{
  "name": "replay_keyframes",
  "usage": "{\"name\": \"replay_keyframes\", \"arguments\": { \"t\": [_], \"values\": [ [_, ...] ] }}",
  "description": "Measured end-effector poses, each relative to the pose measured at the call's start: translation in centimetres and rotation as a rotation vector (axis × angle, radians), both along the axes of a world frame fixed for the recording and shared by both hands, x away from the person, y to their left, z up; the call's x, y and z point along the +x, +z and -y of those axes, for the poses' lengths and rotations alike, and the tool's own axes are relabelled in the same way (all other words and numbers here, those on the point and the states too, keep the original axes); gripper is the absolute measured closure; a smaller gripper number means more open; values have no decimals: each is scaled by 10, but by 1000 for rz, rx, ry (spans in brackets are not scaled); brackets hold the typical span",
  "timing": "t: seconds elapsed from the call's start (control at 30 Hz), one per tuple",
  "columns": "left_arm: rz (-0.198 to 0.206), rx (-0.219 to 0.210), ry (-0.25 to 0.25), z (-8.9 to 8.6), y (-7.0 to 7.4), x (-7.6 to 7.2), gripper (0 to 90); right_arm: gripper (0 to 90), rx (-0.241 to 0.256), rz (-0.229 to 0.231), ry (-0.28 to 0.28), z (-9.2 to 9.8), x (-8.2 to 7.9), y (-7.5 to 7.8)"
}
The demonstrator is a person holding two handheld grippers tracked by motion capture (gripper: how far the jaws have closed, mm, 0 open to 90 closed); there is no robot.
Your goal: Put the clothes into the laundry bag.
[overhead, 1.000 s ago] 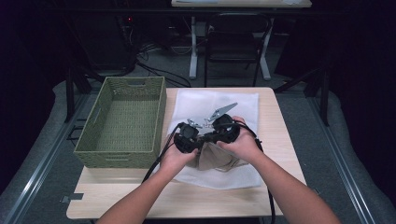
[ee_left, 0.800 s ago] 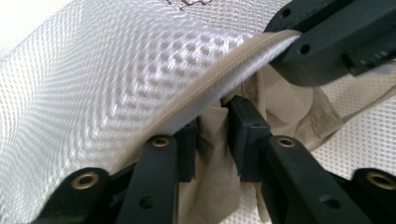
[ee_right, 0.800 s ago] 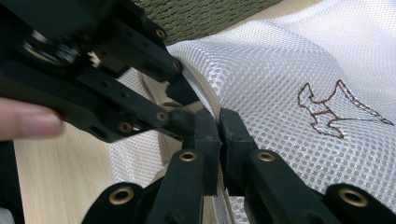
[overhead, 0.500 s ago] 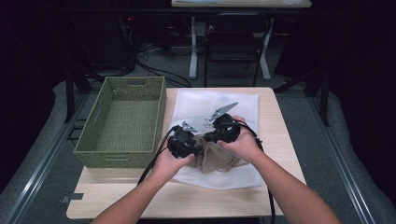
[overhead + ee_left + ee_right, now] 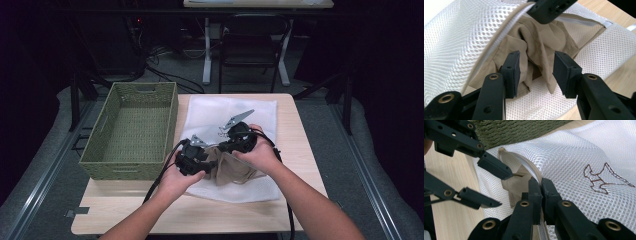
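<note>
Table (image 5: pixel 300 150): light wooden top, under both grippers and everything they work on; bare wood shows to the right of the right gripper and on the person's side of both.
Basket (image 5: pixel 131 132): green woven, rectangular, just to the left of the left gripper; in the right gripper view its weave lies beyond the other gripper's jaws.
Mesh bag (image 5: pixel 220 112): white netting, spread flat beneath both grippers and reaching away from them toward the far edge of the table; its zipped mouth is open between the two grippers; a brown stitched figure (image 5: pixel 602 180) sits on the netting to the right of the right gripper's jaws in its own view.
Beige garment (image 5: pixel 541 47): crumpled cloth lying in the mouth of the mesh bag, between the two grippers and straight ahead of the left gripper's jaws; part of it spills out toward the person.
Left gripper (image 5: pixel 536 70): jaws spread apart, nothing between them but the beige garment lying just beyond; from the left gripper view alone I cannot tell whether the pads touch the cloth.
Right gripper (image 5: pixel 541 188): jaws pressed together on the zipper edge (image 5: pixel 534 171) of the mesh bag, lifting that rim above the garment; its tip shows at the top of the left gripper view.
</note>
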State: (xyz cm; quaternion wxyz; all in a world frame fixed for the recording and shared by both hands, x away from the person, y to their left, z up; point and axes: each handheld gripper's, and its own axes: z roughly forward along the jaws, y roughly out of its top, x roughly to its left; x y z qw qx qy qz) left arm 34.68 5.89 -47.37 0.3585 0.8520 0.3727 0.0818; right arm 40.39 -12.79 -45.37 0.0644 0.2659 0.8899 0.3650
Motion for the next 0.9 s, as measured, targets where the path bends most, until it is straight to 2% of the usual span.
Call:
{"name": "replay_keyframes", "arguments": {
  "t": [0.17, 0.23, 0.37, 0.43, 0.47, 0.57, 0.7, 0.8, 0.9],
  "values": [
    [-19, 2, -17, 4, -2, -1, 551, 872, 0, 1, 1, 0, 0, 1],
    [-13, 29, -24, 8, -5, -1, 531, 872, -1, -2, -1, -1, -1, 1],
    [-15, 69, -8, 17, -17, 5, 511, 872, 0, -3, 1, -1, -1, 1],
    [-7, 61, 9, 19, -21, 9, 518, 872, -2, 0, 5, -2, -2, 1],
    [9, 67, 20, 19, -22, 12, 551, 872, -2, 2, 7, -2, -2, 1],
    [18, 57, 31, 18, -23, 16, 713, 872, -4, 3, 9, -1, -1, 1],
    [40, 34, 66, 13, -19, 20, 843, 871, 1, 0, 7, 0, -2, 0],
    [45, 26, 66, 10, -15, 20, 869, 871, 2, -4, 3, 1, -2, 0],
    [15, 7, 33, 11, -14, 17, 797, 871, 6, 0, 6, 0, -2, -1]
  ]
}}
